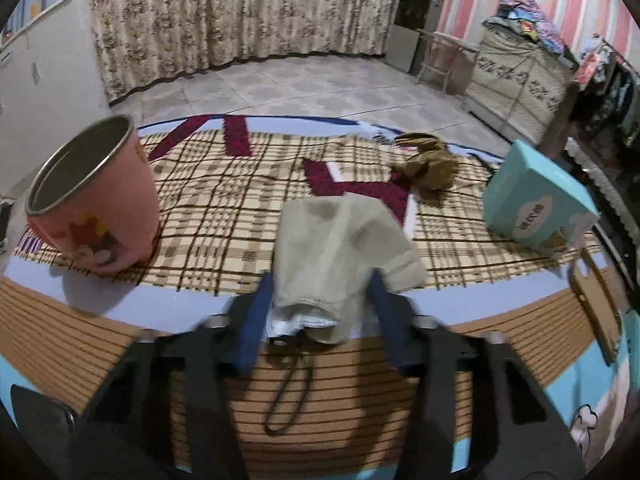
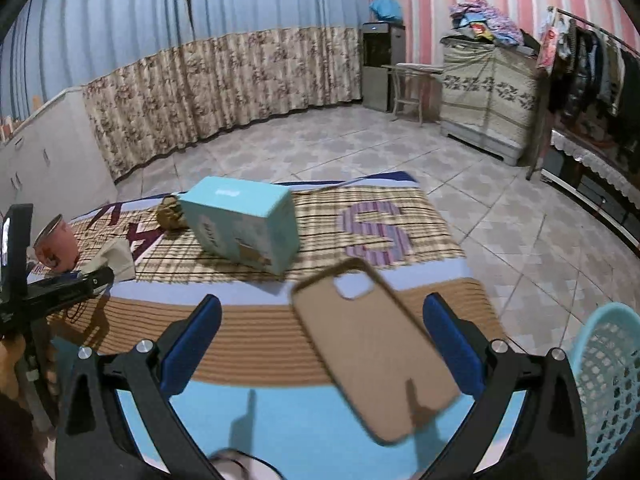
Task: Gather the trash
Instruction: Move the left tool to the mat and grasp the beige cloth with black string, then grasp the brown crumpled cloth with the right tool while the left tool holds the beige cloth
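Note:
A crumpled beige tissue [image 1: 340, 240] lies on the plaid mat, its near end between the blue fingers of my left gripper [image 1: 320, 292], which stands open around it. It also shows in the right wrist view [image 2: 114, 260]. A brown crumpled paper wad [image 1: 428, 160] lies farther back, also seen beside the box [image 2: 170, 212]. My right gripper [image 2: 320, 320] is open; a tan phone case [image 2: 372, 348] lies between and in front of its fingers, blurred and tilted. A blue mesh basket [image 2: 608, 384] stands at the right.
A pink metal cup [image 1: 96, 204] stands on the mat at the left, also in the right wrist view [image 2: 56, 246]. A teal box [image 1: 536, 196] sits at the right [image 2: 244, 222]. A black cord loop [image 1: 288, 396] lies on the striped mat. Tiled floor and furniture lie beyond.

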A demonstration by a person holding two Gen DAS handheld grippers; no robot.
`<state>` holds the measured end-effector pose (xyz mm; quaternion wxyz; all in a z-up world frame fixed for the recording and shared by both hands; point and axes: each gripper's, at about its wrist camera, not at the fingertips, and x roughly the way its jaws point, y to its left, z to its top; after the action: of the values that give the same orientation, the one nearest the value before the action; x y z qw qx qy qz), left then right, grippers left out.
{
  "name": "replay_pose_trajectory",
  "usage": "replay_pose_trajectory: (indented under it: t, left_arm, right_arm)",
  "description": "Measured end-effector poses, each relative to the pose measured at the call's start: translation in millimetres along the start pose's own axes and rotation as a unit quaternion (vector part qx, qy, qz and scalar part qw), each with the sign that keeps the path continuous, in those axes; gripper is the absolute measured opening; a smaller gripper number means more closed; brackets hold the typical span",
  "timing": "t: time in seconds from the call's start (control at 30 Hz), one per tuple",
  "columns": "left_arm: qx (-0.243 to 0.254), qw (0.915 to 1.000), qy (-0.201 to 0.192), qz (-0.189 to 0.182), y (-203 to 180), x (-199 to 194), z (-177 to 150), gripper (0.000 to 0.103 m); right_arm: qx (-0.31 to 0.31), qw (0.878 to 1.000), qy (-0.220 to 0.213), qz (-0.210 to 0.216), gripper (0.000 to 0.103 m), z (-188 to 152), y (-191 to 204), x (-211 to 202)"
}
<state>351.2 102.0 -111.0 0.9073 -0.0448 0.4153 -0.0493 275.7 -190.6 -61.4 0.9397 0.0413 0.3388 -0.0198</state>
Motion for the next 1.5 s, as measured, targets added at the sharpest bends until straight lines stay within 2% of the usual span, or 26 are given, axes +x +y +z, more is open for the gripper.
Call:
replay_pose_trajectory:
  t: [0.07,0.13,0.2,0.4,0.67,0.73,0.93,1.13,1.17,1.2,1.27,1.33,1.43,1.5]
  left_arm:
    - [0.007,0.9999,-0.008,-0.004,0,-5,-3,0.024]
    - [0.020,0.9996,-0.017,0.008,0,-11,-3,0.022]
    - [0.041,0.9979,-0.037,0.033,1,-27,-5,0.021]
    - [0.038,0.9941,-0.088,0.051,26,-80,-11,0.021]
    - [0.003,0.9929,-0.102,0.062,72,-95,-9,0.021]
    - [-0.004,0.9912,-0.113,0.068,79,-100,-8,0.021]
    - [-0.019,0.9920,-0.115,0.049,82,-98,-10,0.021]
    - [-0.011,0.9917,-0.116,0.055,76,-96,-12,0.021]
    - [-0.013,0.9918,-0.115,0.054,77,-95,-12,0.021]
    - [-0.014,0.9918,-0.115,0.055,76,-95,-12,0.021]
    - [-0.015,0.9916,-0.116,0.056,75,-95,-11,0.021]
    - [-0.016,0.9915,-0.117,0.055,76,-95,-11,0.021]
    - [-0.016,0.9916,-0.115,0.056,77,-94,-11,0.021]
    - [-0.018,0.9917,-0.115,0.054,77,-94,-11,0.021]
  right_arm:
    - [-0.002,1.000,0.002,0.008,0.098,1,15,6]
    - [-0.007,1.000,-0.001,0.022,0.098,1,32,10]
    - [-0.015,0.999,0.000,0.037,0.098,1,50,16]
    - [-0.051,0.997,-0.009,0.061,0.098,7,104,31]
    - [-0.096,0.993,-0.012,0.062,0.096,26,168,68]
    - [-0.100,0.993,-0.005,0.061,0.088,32,177,80]
    - [-0.094,0.995,0.022,0.039,0.082,45,191,115]
    - [-0.097,0.994,0.045,0.025,0.071,57,195,140]
    - [-0.097,0.994,0.048,0.024,0.068,58,195,143]
    - [-0.098,0.994,0.050,0.024,0.061,59,194,144]
    - [-0.098,0.993,0.055,0.023,0.058,59,194,146]
    - [-0.098,0.993,0.055,0.024,0.045,60,192,146]
    - [-0.098,0.994,0.049,0.026,0.035,60,190,144]
    - [-0.101,0.994,0.042,0.031,0.035,58,191,139]
